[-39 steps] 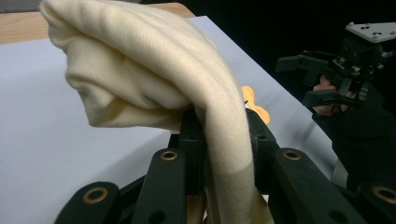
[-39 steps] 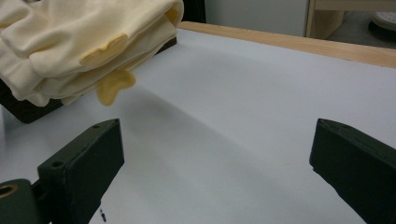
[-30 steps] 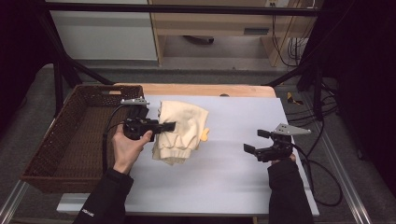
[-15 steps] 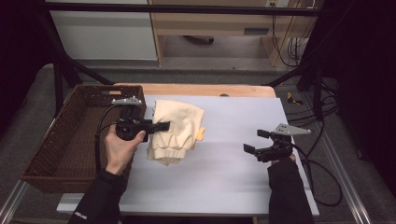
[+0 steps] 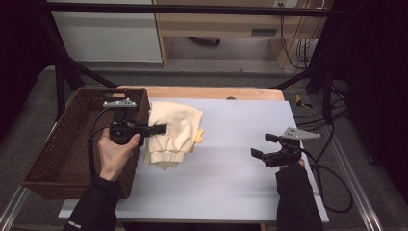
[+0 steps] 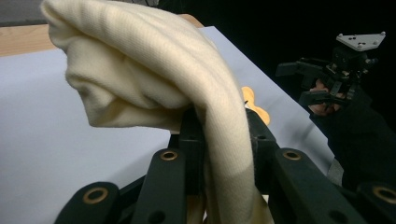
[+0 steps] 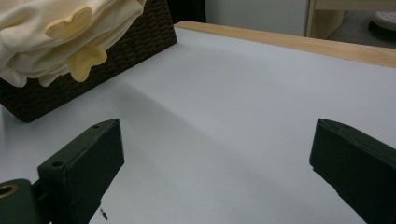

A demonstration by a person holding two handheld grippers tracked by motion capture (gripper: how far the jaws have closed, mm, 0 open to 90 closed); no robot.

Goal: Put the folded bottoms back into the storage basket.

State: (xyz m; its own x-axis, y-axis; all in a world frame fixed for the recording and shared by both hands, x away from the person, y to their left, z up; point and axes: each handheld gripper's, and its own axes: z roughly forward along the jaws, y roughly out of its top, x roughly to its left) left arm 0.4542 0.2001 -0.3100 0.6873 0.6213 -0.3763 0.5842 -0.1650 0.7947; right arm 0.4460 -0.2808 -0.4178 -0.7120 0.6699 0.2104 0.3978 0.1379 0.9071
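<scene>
Pinching the cream garment beside the wicker basket, your left gripper lifts it; your right gripper, farther away, gapes wide, empty.

small white print on the left sleeve cuff — too blurred to read; no other text

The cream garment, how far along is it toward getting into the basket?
Done: the left gripper has the cream garment clamped and lifted beside the wicker basket. In hand: carrying it leftward. Left: dropping it inside, probably. The right gripper waits open over the white table.
</scene>
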